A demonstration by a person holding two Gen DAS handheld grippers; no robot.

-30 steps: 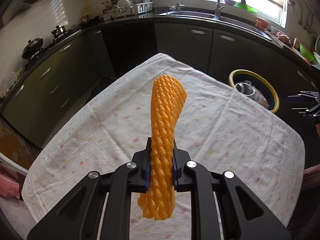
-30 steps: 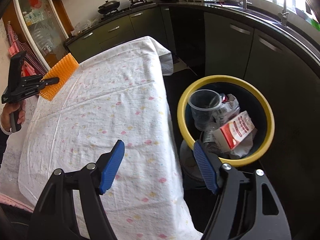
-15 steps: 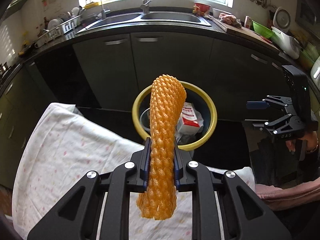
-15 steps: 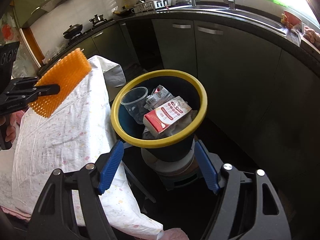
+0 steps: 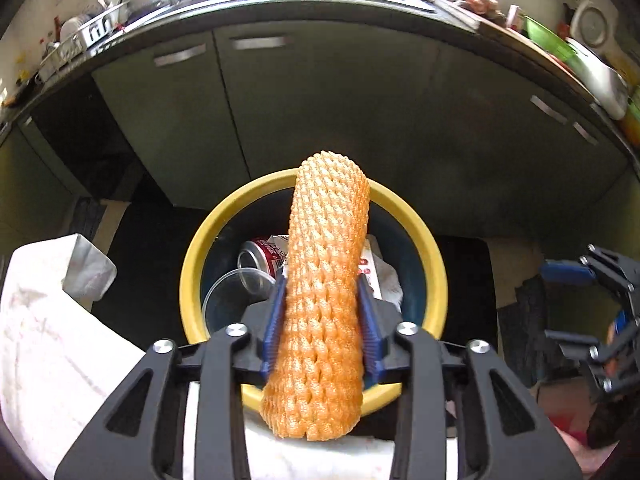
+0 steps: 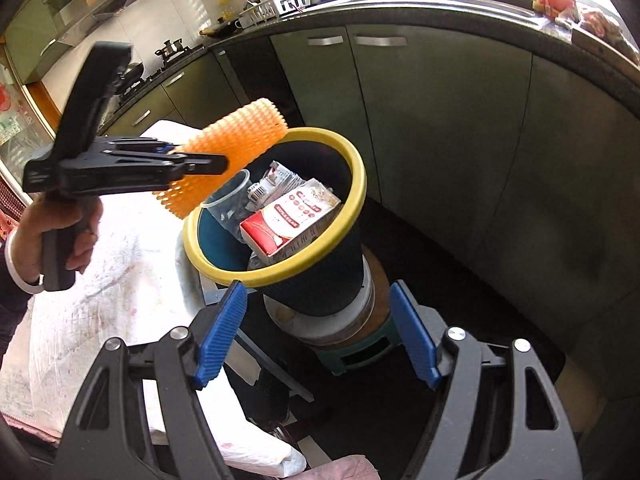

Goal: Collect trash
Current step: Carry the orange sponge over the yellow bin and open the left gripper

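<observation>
1. At far left, white floral tablecloth (image 6: 100, 280) draped over table edge.
2. Left gripper (image 5: 322, 320), clamped on orange foam fruit net (image 5: 326, 292); net held above near rim of yellow-rimmed trash bin (image 6: 352, 208).
3. Inside bin: clear plastic cup (image 6: 228, 204), red-and-white carton (image 6: 292, 220), soda can (image 5: 260, 254), crumpled wrappers.
4. Right gripper (image 6: 316, 334), blue pads spread wide, holding nothing, low beside bin base.
5. Behind, dark green cabinets (image 6: 440, 128) under counter with sink.
</observation>
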